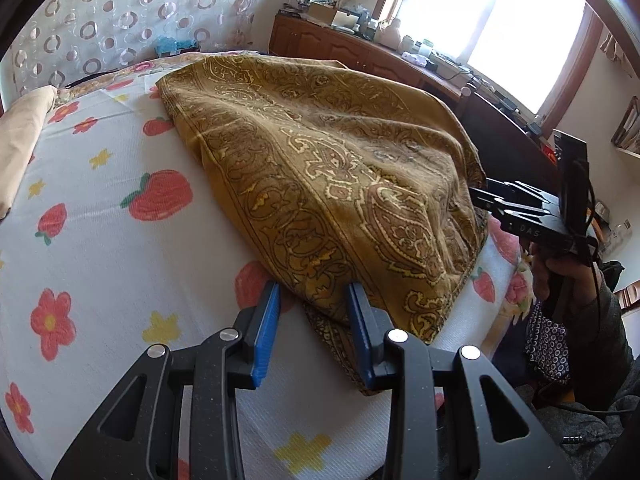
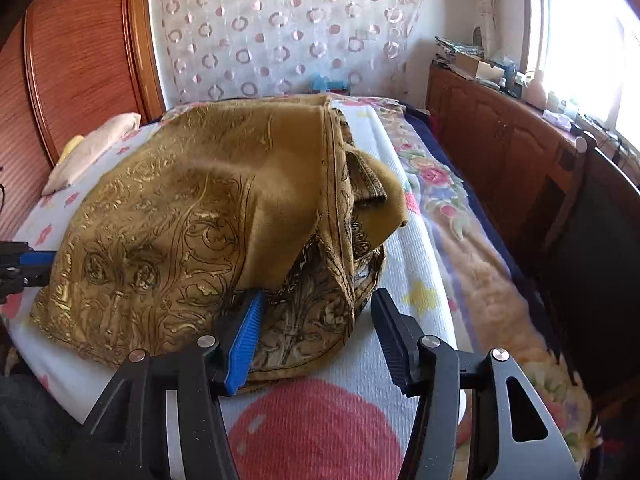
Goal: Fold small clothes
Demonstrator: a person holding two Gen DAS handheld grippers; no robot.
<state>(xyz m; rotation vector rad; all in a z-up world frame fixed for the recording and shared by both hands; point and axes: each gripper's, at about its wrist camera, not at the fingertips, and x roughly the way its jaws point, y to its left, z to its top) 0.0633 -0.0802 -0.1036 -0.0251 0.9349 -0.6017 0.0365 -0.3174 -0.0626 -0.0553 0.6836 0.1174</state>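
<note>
My left gripper (image 1: 314, 300) jaws apart at edge of gold cloth (image 1: 320, 160) — right gripper (image 2: 316, 312) also apart, straddling cloth corner on bed sheet (image 1: 100, 240).

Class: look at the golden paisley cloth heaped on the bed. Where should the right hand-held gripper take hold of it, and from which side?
Grip the cloth at its loose dark-bordered edge nearest the right hand-held gripper, coming in low from the bed's near side: there the hem lies flat between the open jaws.

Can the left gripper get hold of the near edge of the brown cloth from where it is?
Probably yes. The left gripper is open, its fingers already on either side of the cloth's near edge on the bed sheet, with nothing between them.
</note>
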